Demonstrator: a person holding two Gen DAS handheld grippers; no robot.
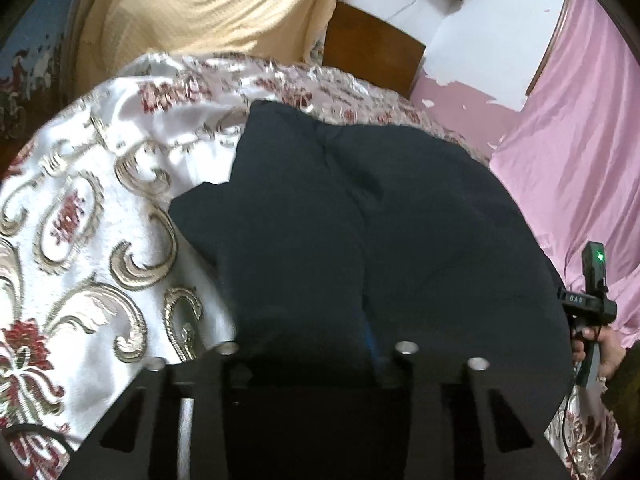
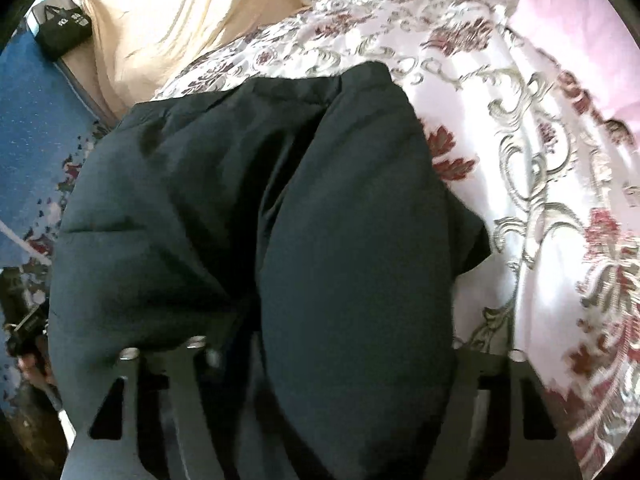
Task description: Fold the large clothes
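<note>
A dark navy padded garment (image 1: 360, 220) (image 2: 240, 200) lies bunched on a bed with a white satin bedspread (image 1: 100, 220) (image 2: 540, 160) patterned in gold scrolls and red flowers. My left gripper (image 1: 316, 350) is shut on the garment's near edge, and dark fabric fills the gap between its fingers. My right gripper (image 2: 326, 344) is shut on a thick puffy fold that bulges up between its jaws and hides one fingertip. In the left wrist view the right gripper's body (image 1: 592, 300) shows at the right edge, held by a hand (image 1: 604, 352).
A cream cloth (image 1: 200, 8) (image 2: 160, 20) hangs past the bed's far side. A pink sheet (image 1: 580, 140) drapes on the right. A wooden headboard (image 1: 372, 48) stands against the wall. A black bag (image 2: 60, 28) sits at the upper left, above blue patterned carpet (image 2: 32, 120).
</note>
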